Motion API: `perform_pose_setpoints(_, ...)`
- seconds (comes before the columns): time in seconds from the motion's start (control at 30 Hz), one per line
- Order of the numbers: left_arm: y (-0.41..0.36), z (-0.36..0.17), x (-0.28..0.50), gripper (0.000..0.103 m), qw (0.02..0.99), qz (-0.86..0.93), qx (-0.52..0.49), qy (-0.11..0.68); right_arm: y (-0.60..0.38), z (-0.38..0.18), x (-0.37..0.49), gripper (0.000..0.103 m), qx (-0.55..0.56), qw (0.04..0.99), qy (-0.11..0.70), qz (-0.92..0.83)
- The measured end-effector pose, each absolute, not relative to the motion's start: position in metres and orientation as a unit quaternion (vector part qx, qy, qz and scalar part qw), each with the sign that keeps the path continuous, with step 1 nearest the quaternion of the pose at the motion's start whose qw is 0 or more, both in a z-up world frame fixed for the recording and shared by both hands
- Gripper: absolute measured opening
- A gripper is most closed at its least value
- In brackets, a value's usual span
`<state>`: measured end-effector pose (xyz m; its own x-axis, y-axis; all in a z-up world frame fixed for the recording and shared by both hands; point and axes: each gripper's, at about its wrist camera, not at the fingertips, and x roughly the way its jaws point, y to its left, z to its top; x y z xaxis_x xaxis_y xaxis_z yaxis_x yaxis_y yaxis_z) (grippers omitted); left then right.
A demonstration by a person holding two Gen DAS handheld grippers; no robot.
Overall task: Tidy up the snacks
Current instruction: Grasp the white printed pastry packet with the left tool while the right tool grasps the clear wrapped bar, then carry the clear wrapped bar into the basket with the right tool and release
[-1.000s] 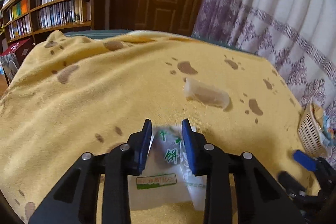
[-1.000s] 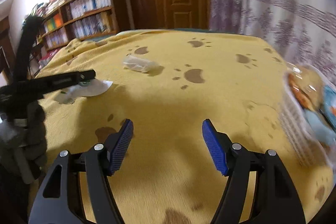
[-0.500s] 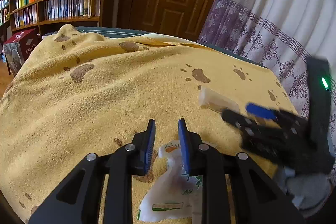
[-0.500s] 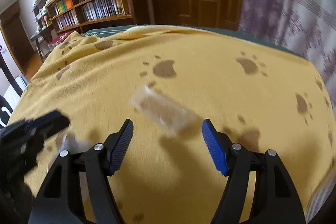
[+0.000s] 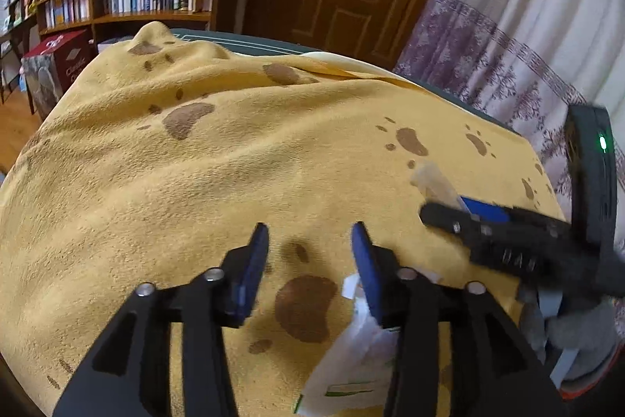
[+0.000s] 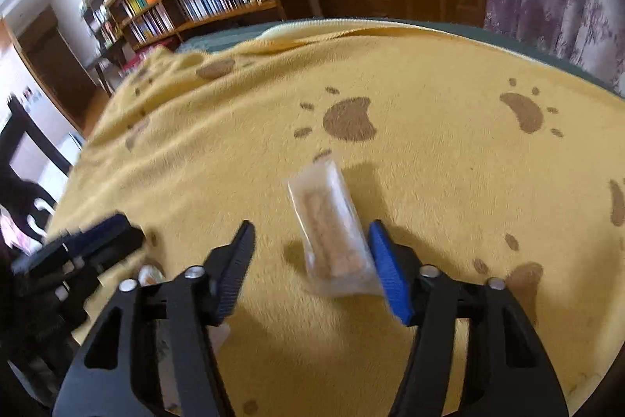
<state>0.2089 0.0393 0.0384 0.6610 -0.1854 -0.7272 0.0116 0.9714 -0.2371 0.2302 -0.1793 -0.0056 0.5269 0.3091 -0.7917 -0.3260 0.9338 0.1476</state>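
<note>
Left wrist view: left gripper [image 5: 310,241] spread apart, grasping nothing, hovering over the yellow paw-print blanket [image 5: 195,182]; white snack packet [image 5: 351,358] lying loose on the blanket just beside and partly under the right-hand finger, not between the pads; right gripper [image 5: 465,212] crossing in from the right, close by; risk of the two tools knocking together in such tight quarters, or of the white packet being dragged or crumpled by a finger closing beside it rather than around it.

Right wrist view: right gripper [image 6: 312,253] released, fingers wide; clear-wrapped snack bar [image 6: 332,233] flat on the blanket, off-centre, touching or nearly touching the blue right pad [image 6: 386,272]; likely trouble if closed from here: a lopsided pinch pushing the slippery wrapper sideways, or gathering plush blanket along with it; picture blurred, so exact contact hard to tell.
</note>
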Motion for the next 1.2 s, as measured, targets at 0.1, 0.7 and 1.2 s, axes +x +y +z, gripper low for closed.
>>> perform_pose_setpoints(0.1, 0.039, 0.040, 0.208, 0.047, 0.905, -0.056, -0.106, 0.407, -0.173, -0.008, 0.231, 0.038, -0.043, 0.882, 0.446, 0.146)
perform_pose_setpoints(0.7, -0.015, 0.027, 0.200, 0.073, 0.888, -0.120, -0.015, 0.444, -0.211, 0.011, 0.177, 0.027, -0.028, 0.906, 0.414, 0.089)
perform_pose_setpoints(1.2, -0.031, 0.025, 0.189, 0.035, 0.890, -0.139, 0.018, 0.434, -0.281, 0.056, 0.096, 0.027, 0.030, 0.929, 0.365, 0.040)
